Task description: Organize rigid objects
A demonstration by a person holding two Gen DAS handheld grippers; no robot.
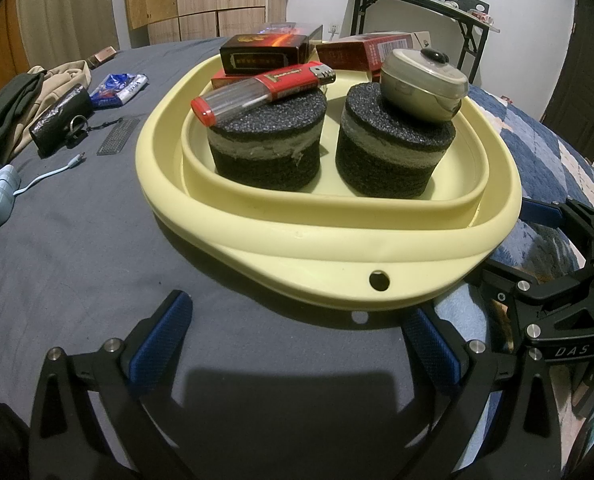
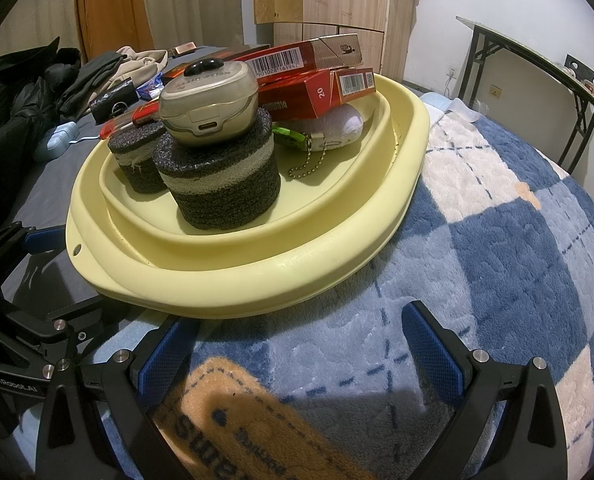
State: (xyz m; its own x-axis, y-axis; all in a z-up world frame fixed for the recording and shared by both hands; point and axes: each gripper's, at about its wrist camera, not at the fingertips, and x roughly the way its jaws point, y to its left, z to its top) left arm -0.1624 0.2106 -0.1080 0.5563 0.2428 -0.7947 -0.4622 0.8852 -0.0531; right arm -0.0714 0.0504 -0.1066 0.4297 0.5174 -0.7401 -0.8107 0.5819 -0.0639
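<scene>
Both grippers [image 1: 297, 344] [image 2: 303, 346] gape empty — lighter [image 1: 263, 90] tops foam — before basin [image 1: 337, 248].

Ahead of the left gripper's [image 1: 297, 340] spread jaws sits a pale yellow plastic basin [image 1: 337, 240]. Inside stand two black foam cylinders: the left one [image 1: 267, 144] carries a red lighter [image 1: 263, 88], the right one [image 1: 395, 148] a grey earbud case [image 1: 423, 84]. Red cardboard boxes [image 1: 371, 50] lie behind.

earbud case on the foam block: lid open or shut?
Shut. The earbud case shows its lid seated flush along the seam, with no gap in either view. It rests tilted on the right foam block.
</scene>
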